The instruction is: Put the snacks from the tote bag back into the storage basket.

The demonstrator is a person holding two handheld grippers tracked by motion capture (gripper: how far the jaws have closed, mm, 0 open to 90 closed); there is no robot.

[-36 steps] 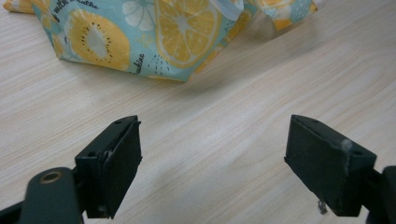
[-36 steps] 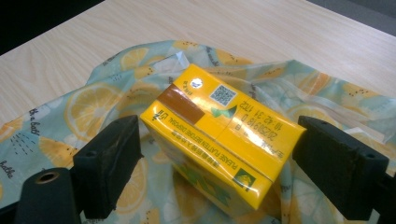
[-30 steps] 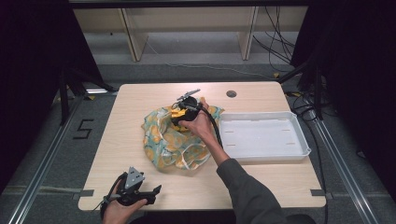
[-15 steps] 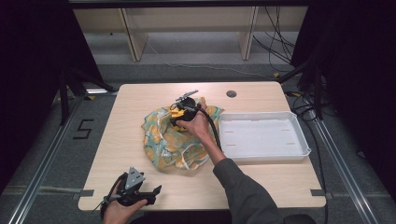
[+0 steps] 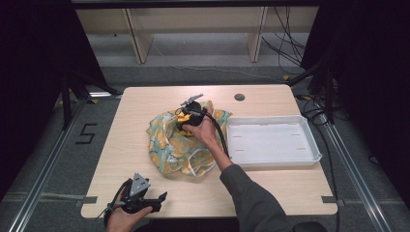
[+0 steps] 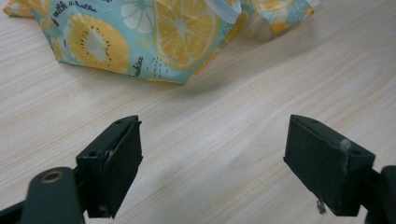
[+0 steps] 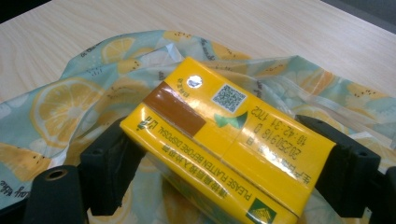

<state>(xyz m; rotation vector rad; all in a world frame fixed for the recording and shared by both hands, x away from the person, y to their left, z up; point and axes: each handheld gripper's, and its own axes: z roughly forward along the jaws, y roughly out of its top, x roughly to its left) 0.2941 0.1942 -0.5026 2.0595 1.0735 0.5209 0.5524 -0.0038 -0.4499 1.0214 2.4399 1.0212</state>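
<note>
pale wooden table (image 5: 145,125) on grey floor (image 5: 203,63), dark curtains (image 5: 34,58) on both sides

Glossy yellow carton (image 7: 224,140), printed cloth bag (image 5: 169,145), wood-grain table (image 5: 300,186).

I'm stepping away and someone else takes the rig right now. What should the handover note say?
Right tongs: shut on the yellow drink carton, held over the fruit-print bag at mid-table.
Left tongs: open, holding nothing, low over the table near its front left edge, facing the bag.
White tray: right of the bag, nothing in it.
Done: carton gripped.
Left: probably moving the carton to the tray or into the bag; which one cannot be told.
</note>
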